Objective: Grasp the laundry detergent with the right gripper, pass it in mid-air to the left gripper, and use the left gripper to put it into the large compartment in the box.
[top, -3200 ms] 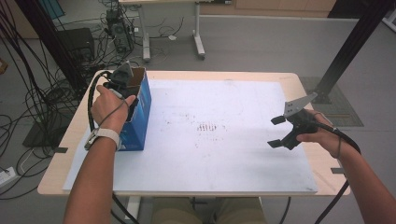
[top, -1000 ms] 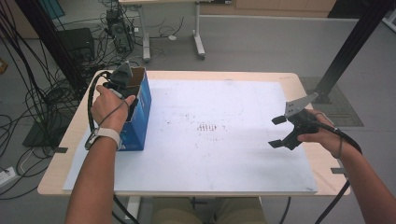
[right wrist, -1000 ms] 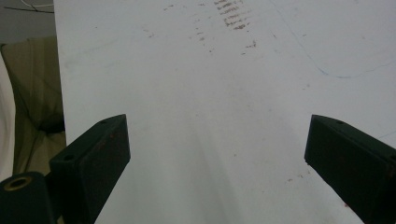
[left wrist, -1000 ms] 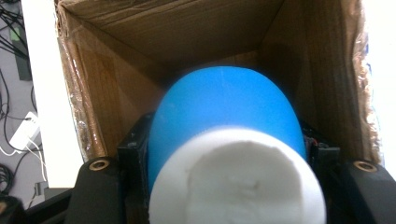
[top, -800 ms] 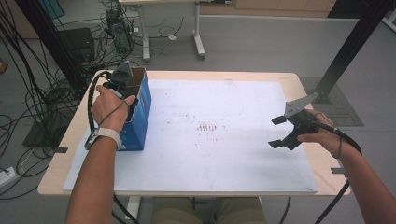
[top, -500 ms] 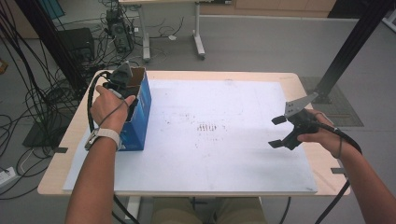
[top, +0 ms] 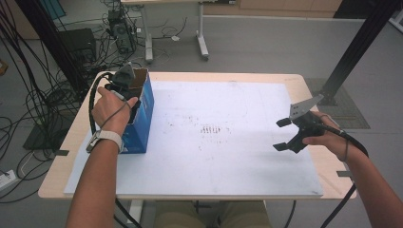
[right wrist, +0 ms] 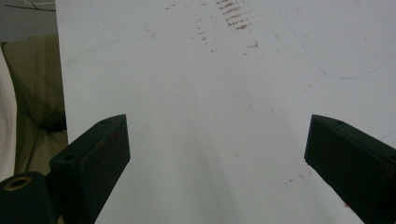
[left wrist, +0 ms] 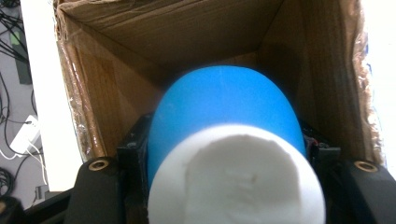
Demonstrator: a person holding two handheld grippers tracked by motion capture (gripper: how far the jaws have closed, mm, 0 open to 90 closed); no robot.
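1. High view: a person sits at a pale wooden worktop [top: 304, 83] covered by a white sheet [top: 228, 142] with faint reddish smudges; a blue cardboard box [top: 141, 116] stands open-topped at the left end.
2. The left hand-held gripper [top: 124, 83] points down into the mouth of the box, with the left hand [top: 113, 110] wrapped around it; the wrist wears a pale band.
3. Left gripper view: a blue cylinder with a white end [left wrist: 226, 154] sits pinched between the black jaws, held inside the box just below its rim; brown corrugated walls rise around it on all sides.
4. The right hand-held gripper [top: 290, 135] hovers over the sheet near the right edge, well apart from the box; its jaws are spread wide with nothing between them, as the right gripper view also shows.
5. Handling, as a judgement: the cylinder looks like foam or soft plastic, so probably light and slightly yielding; its matt skin should not slip much; it seems unlikely to break if dropped.
6. Best hold, as a judgement: across the round body near its middle, as now, with the pads on opposite sides; too firm a squeeze may dent it; the narrow box leaves little room beside the jaws, so a straight vertical path suits it.
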